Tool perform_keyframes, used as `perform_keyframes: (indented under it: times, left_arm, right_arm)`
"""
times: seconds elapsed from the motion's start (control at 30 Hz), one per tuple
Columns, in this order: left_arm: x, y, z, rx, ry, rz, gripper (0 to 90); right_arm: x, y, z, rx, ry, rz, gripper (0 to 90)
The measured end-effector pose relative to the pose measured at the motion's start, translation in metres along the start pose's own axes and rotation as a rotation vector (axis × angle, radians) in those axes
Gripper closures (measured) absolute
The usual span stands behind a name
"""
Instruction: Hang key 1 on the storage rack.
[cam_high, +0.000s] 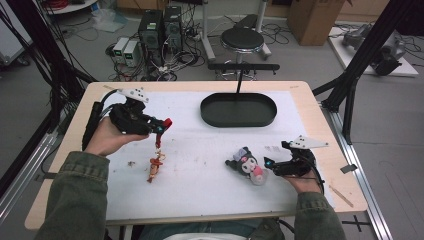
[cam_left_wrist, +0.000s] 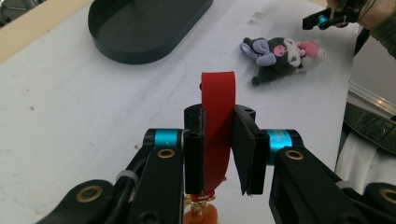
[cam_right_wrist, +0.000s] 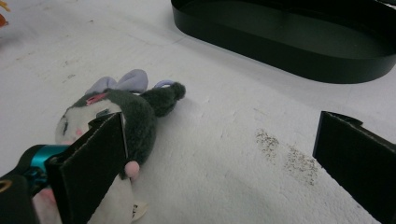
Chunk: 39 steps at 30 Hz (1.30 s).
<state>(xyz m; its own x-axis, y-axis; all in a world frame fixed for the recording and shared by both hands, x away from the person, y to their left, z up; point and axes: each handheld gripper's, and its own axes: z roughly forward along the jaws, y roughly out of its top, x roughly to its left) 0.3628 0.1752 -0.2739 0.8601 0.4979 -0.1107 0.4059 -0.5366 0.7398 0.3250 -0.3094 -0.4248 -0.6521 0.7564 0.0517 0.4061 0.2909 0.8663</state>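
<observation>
Sleeved forearms are seen coming in from the bottom of the high view. Up on the left, the left gripper (cam_high: 161, 128) is pinched shut on a red ribbon (cam_left_wrist: 217, 116), with an orange charm (cam_high: 156, 167) dangling off it down to the white mat (cam_high: 200, 175). Right gripper (cam_high: 270, 165) is spread wide, parked just beside the plush toy (cam_high: 246, 164). A black tray (cam_high: 239, 110) is sat further back.
</observation>
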Motion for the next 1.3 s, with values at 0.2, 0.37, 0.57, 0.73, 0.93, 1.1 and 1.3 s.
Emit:
perform_keyframes:
  times: [0.2, 0.37, 0.57, 0.73, 0.93, 1.1, 1.3]
  left_arm:
    - [0.007, 0.018, -0.004, 0.009, 0.020, 0.007, 74.7]
    - [0.015, 0.036, -0.009, -0.006, 0.025, 0.016, 74.7]
    - [0.021, 0.057, 0.001, 0.009, 0.032, 0.024, 75.2]
    - [0.025, 0.071, 0.008, 0.024, 0.040, 0.026, 75.3]
    - [0.030, 0.088, 0.018, 0.036, 0.050, 0.031, 75.3]
    - [0.032, 0.101, 0.025, 0.032, 0.059, 0.047, 75.3]
    - [0.031, 0.122, 0.036, 0.025, 0.075, 0.084, 75.4]
  right_arm:
    - [0.001, 0.000, -0.003, 0.000, -0.001, 0.008, 1.9]
    - [-0.001, -0.001, -0.004, -0.003, -0.003, 0.014, 1.9]
    - [0.000, 0.000, -0.004, -0.011, 0.004, 0.019, 1.9]
    - [-0.002, 0.000, -0.004, -0.016, 0.009, 0.026, 1.9]
    - [-0.003, -0.001, -0.004, -0.022, 0.016, 0.028, 1.9]
    - [-0.004, 0.000, -0.002, -0.021, 0.021, 0.023, 1.9]
    - [-0.005, 0.000, -0.004, -0.027, 0.016, 0.038, 1.9]
